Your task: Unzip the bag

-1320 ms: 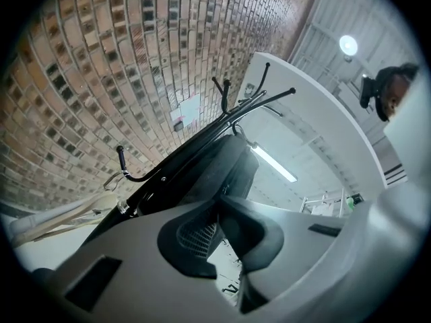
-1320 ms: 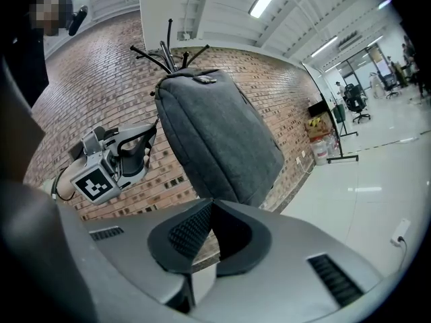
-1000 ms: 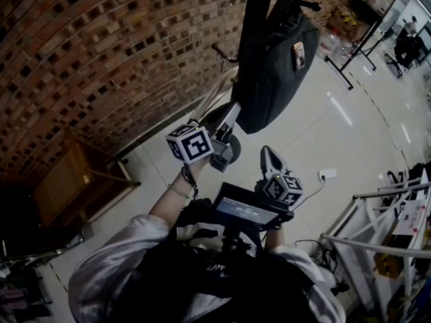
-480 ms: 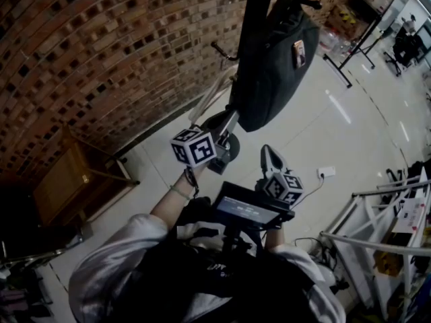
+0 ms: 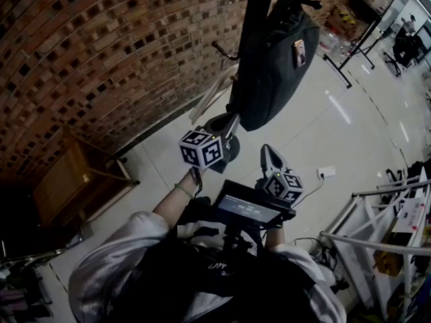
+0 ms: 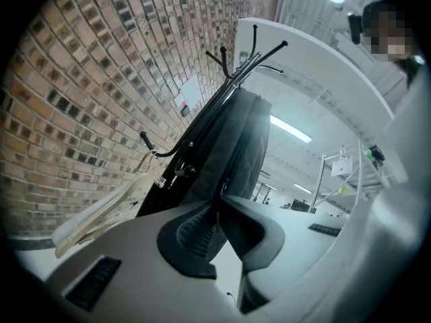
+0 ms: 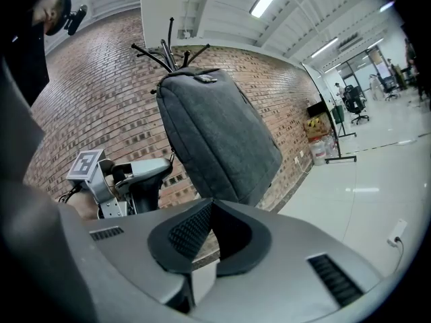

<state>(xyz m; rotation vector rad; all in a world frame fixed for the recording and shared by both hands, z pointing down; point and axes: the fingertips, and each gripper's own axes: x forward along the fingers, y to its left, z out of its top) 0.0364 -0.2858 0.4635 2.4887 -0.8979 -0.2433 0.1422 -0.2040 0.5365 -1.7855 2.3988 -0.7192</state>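
Note:
A dark grey bag (image 5: 273,59) hangs from a black coat rack (image 5: 259,5) in front of the brick wall. It fills the middle of the right gripper view as the bag (image 7: 215,133) and shows edge-on in the left gripper view as the bag (image 6: 236,147). I cannot make out its zip. My left gripper (image 5: 229,123) is below the bag's lower end, jaws shut on nothing (image 6: 219,207). My right gripper (image 5: 269,155) is lower and to the right, also shut and empty (image 7: 212,204). Neither touches the bag. The left gripper (image 7: 145,170) appears in the right gripper view.
A pale cloth tote (image 6: 101,207) hangs on a lower hook of the rack (image 6: 249,52). The rack's round base (image 5: 225,147) sits on the white floor by the brick wall (image 5: 101,59). A wooden cabinet (image 5: 67,180) stands left, white shelving (image 5: 377,227) right, a power strip (image 5: 328,173) on the floor.
My left gripper has drifted to the right, toward the rack's base. The right gripper and the bag have stayed put.

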